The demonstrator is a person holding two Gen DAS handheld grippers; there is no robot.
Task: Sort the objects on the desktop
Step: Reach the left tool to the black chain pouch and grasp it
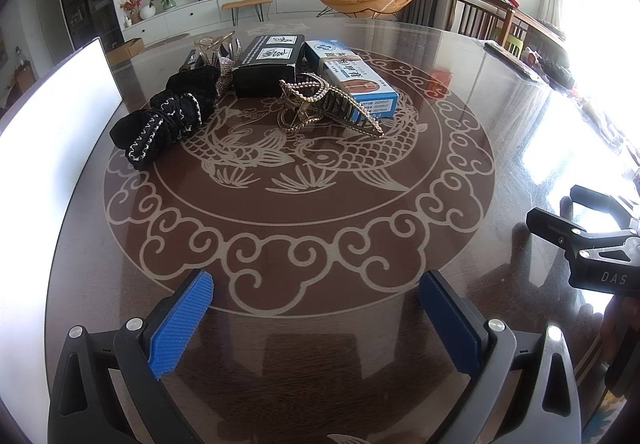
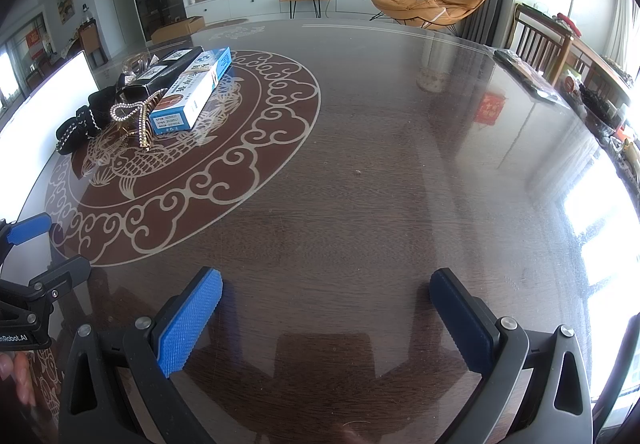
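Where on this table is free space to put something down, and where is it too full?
Free: the table right of the cloud ring. Crowded: black box, blue-white box, gold hair claw and black scrunchie.

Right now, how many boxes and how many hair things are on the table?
Boxes: 2, a black cardboard box and a blue-and-white cardboard box.
Hair things: 4, a black velvet scrunchie, a gold rhinestone claw clip, a clear claw clip, a silver rhinestone bow.
Total: 6
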